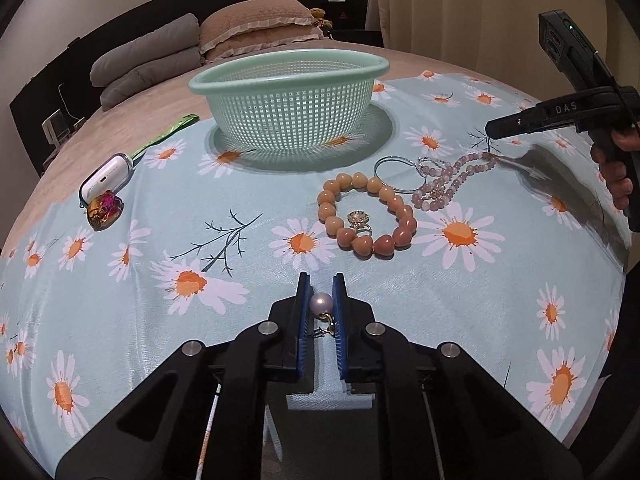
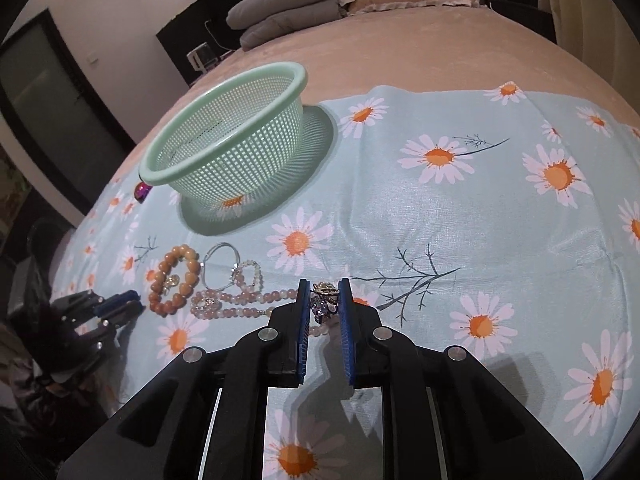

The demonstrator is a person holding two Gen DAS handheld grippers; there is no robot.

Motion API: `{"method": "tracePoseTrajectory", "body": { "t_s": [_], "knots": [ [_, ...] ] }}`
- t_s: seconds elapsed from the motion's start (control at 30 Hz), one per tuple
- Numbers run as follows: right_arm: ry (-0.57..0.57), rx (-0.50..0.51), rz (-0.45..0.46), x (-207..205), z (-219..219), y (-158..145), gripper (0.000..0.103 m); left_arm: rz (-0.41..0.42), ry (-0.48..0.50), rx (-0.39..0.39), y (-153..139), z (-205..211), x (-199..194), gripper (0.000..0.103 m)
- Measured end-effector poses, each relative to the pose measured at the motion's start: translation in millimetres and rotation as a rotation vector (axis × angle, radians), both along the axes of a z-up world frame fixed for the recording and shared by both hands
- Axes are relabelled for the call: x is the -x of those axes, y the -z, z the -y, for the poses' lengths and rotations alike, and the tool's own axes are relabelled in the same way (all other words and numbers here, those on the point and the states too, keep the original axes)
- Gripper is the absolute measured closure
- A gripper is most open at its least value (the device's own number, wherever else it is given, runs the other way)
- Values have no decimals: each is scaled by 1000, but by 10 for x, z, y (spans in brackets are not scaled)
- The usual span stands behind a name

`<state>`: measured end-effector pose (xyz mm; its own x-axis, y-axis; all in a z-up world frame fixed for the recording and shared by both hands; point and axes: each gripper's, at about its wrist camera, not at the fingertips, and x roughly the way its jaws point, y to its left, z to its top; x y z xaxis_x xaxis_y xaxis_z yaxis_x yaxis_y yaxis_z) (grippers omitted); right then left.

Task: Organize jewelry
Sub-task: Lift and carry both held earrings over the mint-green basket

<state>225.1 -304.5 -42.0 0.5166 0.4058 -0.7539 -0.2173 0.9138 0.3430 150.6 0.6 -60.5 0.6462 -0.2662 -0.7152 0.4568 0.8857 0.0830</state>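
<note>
My left gripper is shut on a pearl earring, with the pearl pinched between the blue pads just above the daisy-print cloth. My right gripper is shut on a purple and silver pendant at the end of a pink bead necklace; I cannot tell whether the two are joined. An orange bead bracelet lies ahead with a gold ring inside it. Beside it lie a silver bangle and the pink bead necklace. A mint mesh basket stands behind them.
A white case, an iridescent trinket and a green strap lie at the cloth's left side. The right gripper and a hand show at the right edge of the left wrist view. Pillows lie at the head of the bed.
</note>
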Motion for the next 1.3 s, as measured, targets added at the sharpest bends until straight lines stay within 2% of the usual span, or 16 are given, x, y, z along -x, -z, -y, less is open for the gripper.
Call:
{"method": "tracePoseTrajectory", "body": {
  "t_s": [0.07,0.2,0.3,0.37,0.63,0.77,0.9,1.03,1.13,1.23,1.3],
  "knots": [
    [-7,-29,-6,12,3,-23,90,-12,-6,10,-15,-17,3,92],
    [-45,39,37,62,-135,-48,90,-24,-10,11,-30,-39,17,92],
    [-90,136,69,92,-285,-36,90,-31,-13,14,-47,-61,20,92],
    [-141,244,133,187,-430,-34,90,-33,-19,20,-63,-98,18,92],
    [-314,345,231,737,-807,234,90,-51,-33,35,-66,-260,22,92],
    [-251,323,259,872,-763,265,89,-62,-40,55,-22,-289,11,91],
    [-205,372,305,973,-828,295,88,-46,-42,51,7,-283,29,91],
    [-109,333,314,1037,-792,328,86,-33,-56,85,28,-321,46,90],
    [-89,330,317,1040,-768,327,81,-13,-51,81,45,-316,68,90],
    [-82,338,313,1044,-782,334,81,-5,-50,77,46,-308,76,90],
    [-97,346,311,1040,-815,341,89,-6,-50,79,47,-313,77,90]
  ]
}}
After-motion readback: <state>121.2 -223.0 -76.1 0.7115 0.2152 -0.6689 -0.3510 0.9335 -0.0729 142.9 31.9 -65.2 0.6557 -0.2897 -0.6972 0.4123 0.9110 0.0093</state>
